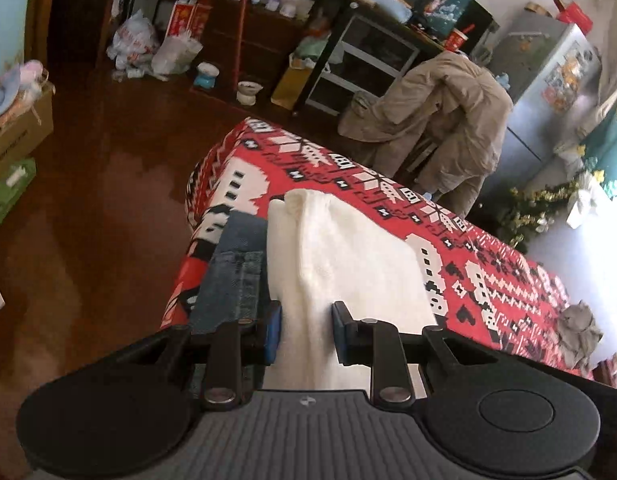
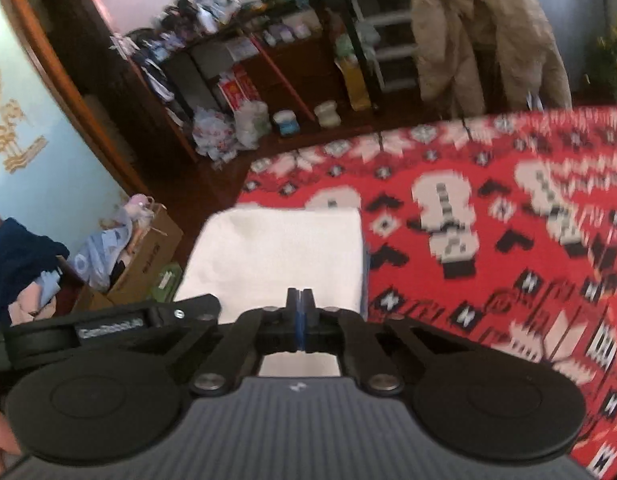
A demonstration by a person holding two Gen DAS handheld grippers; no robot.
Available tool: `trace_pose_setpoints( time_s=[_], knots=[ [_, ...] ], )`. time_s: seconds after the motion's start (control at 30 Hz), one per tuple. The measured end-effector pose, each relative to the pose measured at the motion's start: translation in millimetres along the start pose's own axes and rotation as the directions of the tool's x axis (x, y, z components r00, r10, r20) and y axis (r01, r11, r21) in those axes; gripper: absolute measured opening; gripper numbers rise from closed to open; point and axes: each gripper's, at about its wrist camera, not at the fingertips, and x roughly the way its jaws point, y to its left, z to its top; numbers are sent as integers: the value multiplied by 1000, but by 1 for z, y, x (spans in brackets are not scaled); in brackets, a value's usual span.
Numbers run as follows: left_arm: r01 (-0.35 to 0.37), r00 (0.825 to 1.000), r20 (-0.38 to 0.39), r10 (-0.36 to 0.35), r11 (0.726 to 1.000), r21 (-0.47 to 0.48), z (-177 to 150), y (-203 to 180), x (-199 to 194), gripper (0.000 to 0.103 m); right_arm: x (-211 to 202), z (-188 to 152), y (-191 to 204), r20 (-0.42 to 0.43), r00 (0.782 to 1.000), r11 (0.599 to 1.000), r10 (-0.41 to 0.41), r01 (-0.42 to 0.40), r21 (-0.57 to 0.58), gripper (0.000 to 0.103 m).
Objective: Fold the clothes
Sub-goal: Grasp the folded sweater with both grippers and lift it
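A folded white cloth (image 1: 348,264) lies on the red patterned blanket (image 1: 488,272), partly over a folded pair of blue jeans (image 1: 232,276) near the blanket's left end. My left gripper (image 1: 306,332) is open just above the cloth. A raised ridge of the white fabric runs between its blue pads (image 1: 273,334). In the right wrist view the white cloth (image 2: 276,256) is a neat rectangle with a blue edge under its right side. My right gripper (image 2: 300,308) is shut above the cloth's near edge, and I see nothing pinched between its pads. The left gripper's body (image 2: 108,326) shows at the left.
A crumpled grey garment (image 1: 580,332) lies at the blanket's right edge. A beige coat (image 1: 440,120) hangs over a chair behind. Shelves, bags and bowls (image 1: 248,90) stand on the dark wooden floor. A cardboard box (image 2: 140,256) of clothes sits to the left.
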Motion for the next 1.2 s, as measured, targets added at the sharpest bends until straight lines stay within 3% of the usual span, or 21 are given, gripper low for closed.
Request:
trace_pose_setpoints(
  time_s=[0.13,0.2,0.3,0.43,0.5,0.6,0.73,0.8,0.87,1.07,1.2],
  knots=[
    [8,1000,-4,-8,1000,-21,-3,11,4,27,-2,-5,-32,-17,999,997,38,-36,69,1],
    [14,1000,-1,-15,999,-29,-5,12,4,27,-11,-10,-47,12,999,997,48,-49,66,20],
    [30,1000,2,-30,998,-59,-7,17,5,28,-19,-17,-71,36,996,995,77,-79,60,25],
    [30,1000,3,-30,997,-76,-7,17,6,28,-12,-23,-97,-10,989,980,146,-143,135,26],
    [24,1000,-1,-24,997,-73,-6,15,6,29,-14,-24,-98,-2,978,962,208,-204,181,30],
    [21,1000,-13,-22,997,-76,-4,15,6,29,-21,-29,-81,19,973,966,232,-233,116,35],
    [16,1000,-20,-17,998,-64,-3,14,6,29,-9,-37,-69,-39,986,980,164,-159,118,34],
    [9,1000,-13,-10,999,-44,-4,11,5,27,-8,-42,-64,-49,987,984,152,-146,104,20],
    [8,1000,-9,-8,999,-43,-5,11,3,26,-12,-45,-54,-41,992,991,116,-114,68,16],
    [15,1000,-4,-15,998,-67,-12,15,-2,30,-13,-44,-37,-53,997,998,64,-63,32,16],
    [20,1000,-1,-20,996,-83,-16,18,-5,32,-22,-56,-43,-37,996,996,87,-88,-8,16]
  ],
)
